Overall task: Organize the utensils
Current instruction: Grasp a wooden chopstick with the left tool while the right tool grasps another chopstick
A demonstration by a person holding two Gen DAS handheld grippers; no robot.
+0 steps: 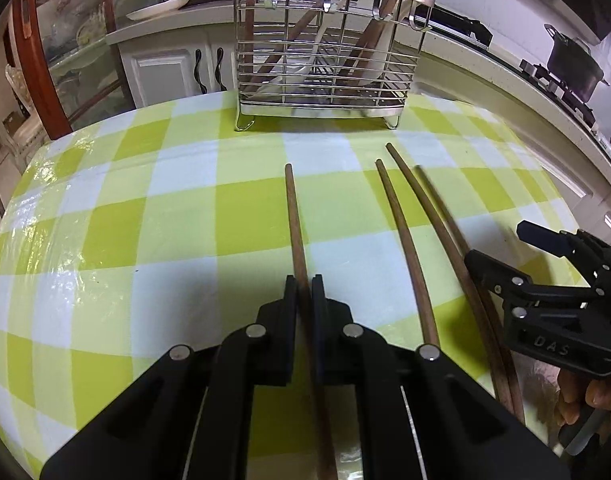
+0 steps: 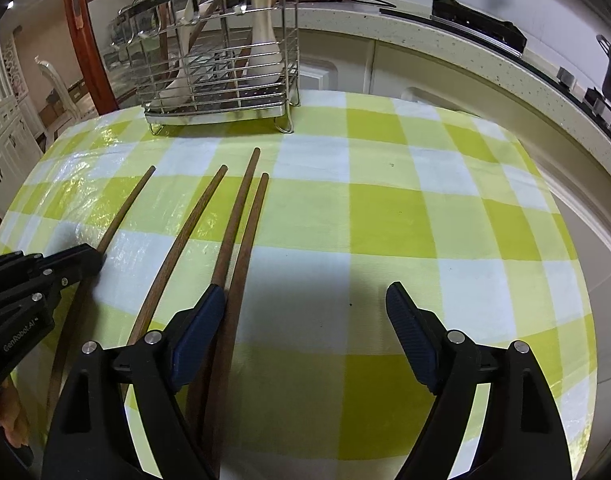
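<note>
Four chopsticks (image 2: pixel 241 216) only in right view | left tongs (image 1: pixel 304 284) pinching one chopstick (image 1: pixel 295 224) | right tongs (image 2: pixel 305 300) spread

Black tools (image 1: pixel 304 284), silver rivets, blue ribbed pads (image 2: pixel 409 336)

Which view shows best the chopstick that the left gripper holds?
The left wrist view: the held chopstick runs clearly between the shut fingers of the left gripper. The right wrist view shows only its far end beyond that gripper, seen from the side, with the grip hidden.
</note>
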